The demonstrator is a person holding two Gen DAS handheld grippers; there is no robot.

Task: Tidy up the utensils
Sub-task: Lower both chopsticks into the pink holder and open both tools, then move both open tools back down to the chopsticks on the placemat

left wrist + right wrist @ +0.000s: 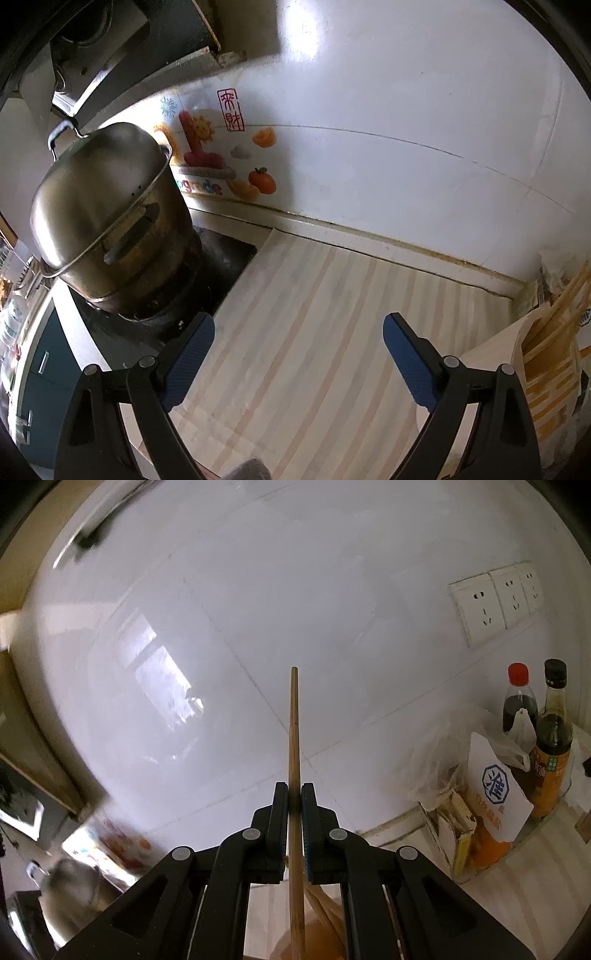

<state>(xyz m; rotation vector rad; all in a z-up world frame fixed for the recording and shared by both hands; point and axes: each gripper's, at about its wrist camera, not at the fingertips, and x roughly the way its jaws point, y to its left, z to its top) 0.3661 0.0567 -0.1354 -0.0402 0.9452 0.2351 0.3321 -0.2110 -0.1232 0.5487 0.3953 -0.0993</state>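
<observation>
Right wrist view first: my right gripper (pixel 294 805) is clamped on a single wooden chopstick (pixel 294 731), its pads squeezing the shaft while the stick points straight up toward the white tiled wall (pixel 221 627). Below the fingers I can see more chopsticks (pixel 325 904) leaning in what looks like a holder, mostly hidden by the gripper body. To seat this one well, I judge I should keep it upright, lower its bottom end into the holder among the others, and only then let go, so it does not tip out. Sauce bottles (pixel 550 734) stand off to the right. My left gripper (pixel 299 354) hangs with fingers wide apart and nothing between them over the striped counter mat (pixel 314 295), the chopstick holder (pixel 550 369) at its right and a steel pot (pixel 107 206) on the stove.
</observation>
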